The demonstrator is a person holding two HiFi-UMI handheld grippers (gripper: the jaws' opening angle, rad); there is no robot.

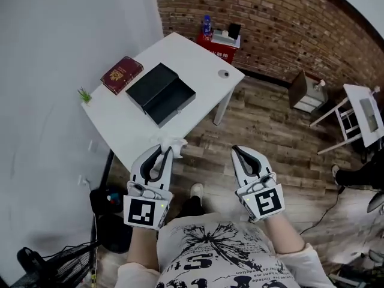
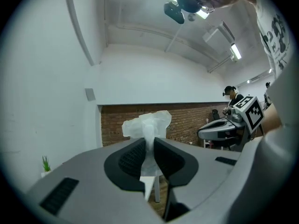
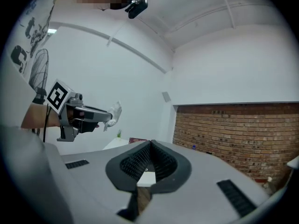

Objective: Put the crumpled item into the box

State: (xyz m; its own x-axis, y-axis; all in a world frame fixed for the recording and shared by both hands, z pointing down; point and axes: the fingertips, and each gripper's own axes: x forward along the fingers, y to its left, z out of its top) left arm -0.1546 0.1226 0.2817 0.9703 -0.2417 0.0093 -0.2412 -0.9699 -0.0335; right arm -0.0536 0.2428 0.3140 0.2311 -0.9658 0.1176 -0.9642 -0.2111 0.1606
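White crumpled tissue [image 2: 146, 123], pinched between the ribbed pads of the left gripper [image 1: 163, 153]; jaws clamped on it, loose bunch sticking out past the tips. In the head view, held at centre frame, just off the near edge of the table [image 1: 201, 57].

Black box [image 1: 161, 93], on the table, upper left of centre in the head view. Lies up-frame from the pinched tissue, slightly left, apart from it. Long axis on a slant, upper left to lower right; open half at the lower-right end (the end nearer the tissue). Left gripper clearly nearer the box than the right.

Right gripper [image 3: 149, 147], lower centre-right in the head view; jaws closed together, nothing between them.

Red book [image 1: 122, 74], beside the box, toward the upper left.

Hard to make out:
- lower part of the tissue, buried between the pads
- inside of the box, dark, contents unreadable
- box absent from the left gripper view (aimed up at wall and ceiling)
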